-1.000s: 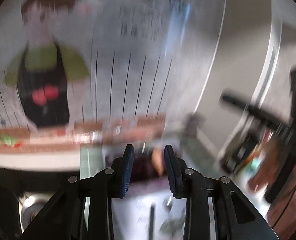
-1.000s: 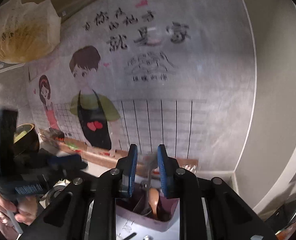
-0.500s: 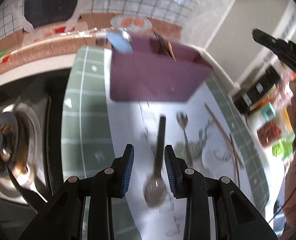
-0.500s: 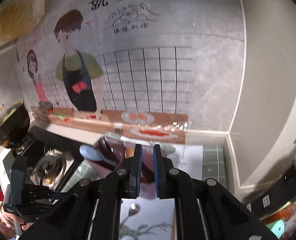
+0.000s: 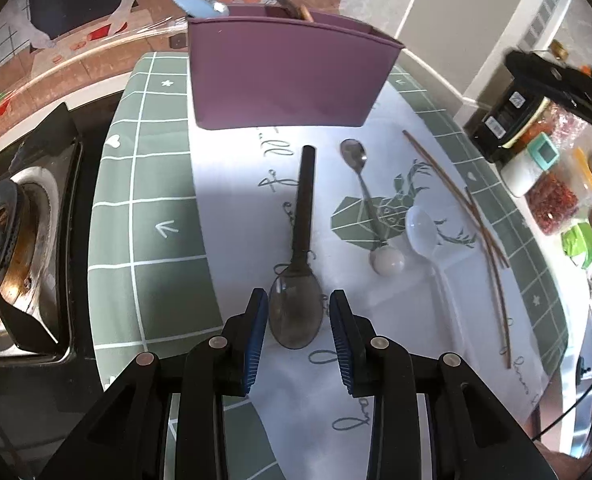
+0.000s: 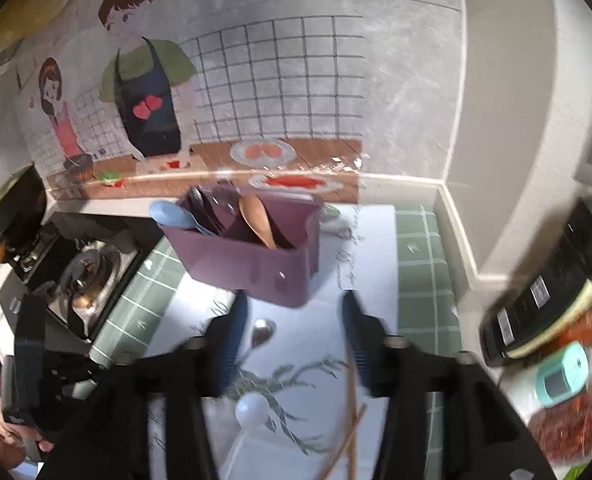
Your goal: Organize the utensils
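A purple utensil holder point(image 5: 287, 76) point(image 6: 251, 264) stands at the back of the mat, with a wooden spoon point(image 6: 257, 216) and a blue spoon point(image 6: 171, 214) in it. In front of it lie a black-handled spoon point(image 5: 306, 200), a metal spoon point(image 5: 362, 184) point(image 6: 263, 330) with a white ball end, a white plastic spoon point(image 5: 422, 228) and brown chopsticks point(image 5: 456, 196) point(image 6: 350, 412). My left gripper point(image 5: 297, 320) is open, its pads either side of the black spoon's bowl with small gaps. My right gripper point(image 6: 293, 328) hangs blurred before the holder, its jaws opening with nothing between them.
A green-and-white mat point(image 5: 151, 184) covers the counter. A gas stove point(image 5: 11, 216) point(image 6: 83, 272) sits at the left edge. Dark jars and spice containers point(image 5: 508, 120) point(image 6: 548, 292) crowd the right side. A decorated wall rises right behind the holder.
Both grippers have dropped and tilted down towards the counter. The left one came down over the black spoon's bowl. The right one's jaws went from nearly shut to wide apart.
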The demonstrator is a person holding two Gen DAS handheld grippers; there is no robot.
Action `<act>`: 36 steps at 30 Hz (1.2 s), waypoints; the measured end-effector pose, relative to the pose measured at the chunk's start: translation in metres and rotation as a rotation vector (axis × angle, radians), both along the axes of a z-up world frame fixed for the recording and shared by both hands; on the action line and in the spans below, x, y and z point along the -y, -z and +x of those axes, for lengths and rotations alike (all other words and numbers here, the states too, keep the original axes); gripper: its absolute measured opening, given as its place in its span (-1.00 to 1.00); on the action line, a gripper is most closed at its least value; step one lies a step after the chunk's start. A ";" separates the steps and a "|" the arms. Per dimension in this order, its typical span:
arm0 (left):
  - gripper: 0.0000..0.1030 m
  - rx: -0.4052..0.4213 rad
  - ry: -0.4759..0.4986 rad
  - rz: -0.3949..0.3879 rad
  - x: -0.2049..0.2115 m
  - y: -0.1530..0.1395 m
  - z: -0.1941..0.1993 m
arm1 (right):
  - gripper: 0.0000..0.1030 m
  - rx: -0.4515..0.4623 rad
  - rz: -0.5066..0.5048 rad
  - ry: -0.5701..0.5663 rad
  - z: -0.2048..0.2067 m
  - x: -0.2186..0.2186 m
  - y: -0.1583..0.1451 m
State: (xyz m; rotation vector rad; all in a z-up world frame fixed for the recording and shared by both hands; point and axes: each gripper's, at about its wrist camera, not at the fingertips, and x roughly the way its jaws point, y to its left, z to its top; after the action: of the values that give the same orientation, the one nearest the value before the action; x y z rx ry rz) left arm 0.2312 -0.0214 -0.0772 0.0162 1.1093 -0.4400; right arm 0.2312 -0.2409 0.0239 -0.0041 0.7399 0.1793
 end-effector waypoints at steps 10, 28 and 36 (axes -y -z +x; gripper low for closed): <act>-0.35 -0.027 -0.006 -0.019 0.005 0.004 0.001 | 0.29 -0.065 -0.127 0.016 0.011 0.010 0.041; -0.32 -0.063 -0.189 -0.073 -0.031 -0.010 0.019 | -0.80 -0.339 0.227 0.002 0.250 0.047 0.105; -0.23 -0.074 -0.232 -0.067 -0.043 -0.005 0.021 | -0.87 -0.444 0.502 0.030 0.285 0.067 0.138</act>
State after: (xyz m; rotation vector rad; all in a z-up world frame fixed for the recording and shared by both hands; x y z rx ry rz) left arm 0.2518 0.0216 -0.0717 -0.1871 1.1528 -0.2708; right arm 0.5160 -0.3074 -0.1139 0.5391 1.1195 0.3393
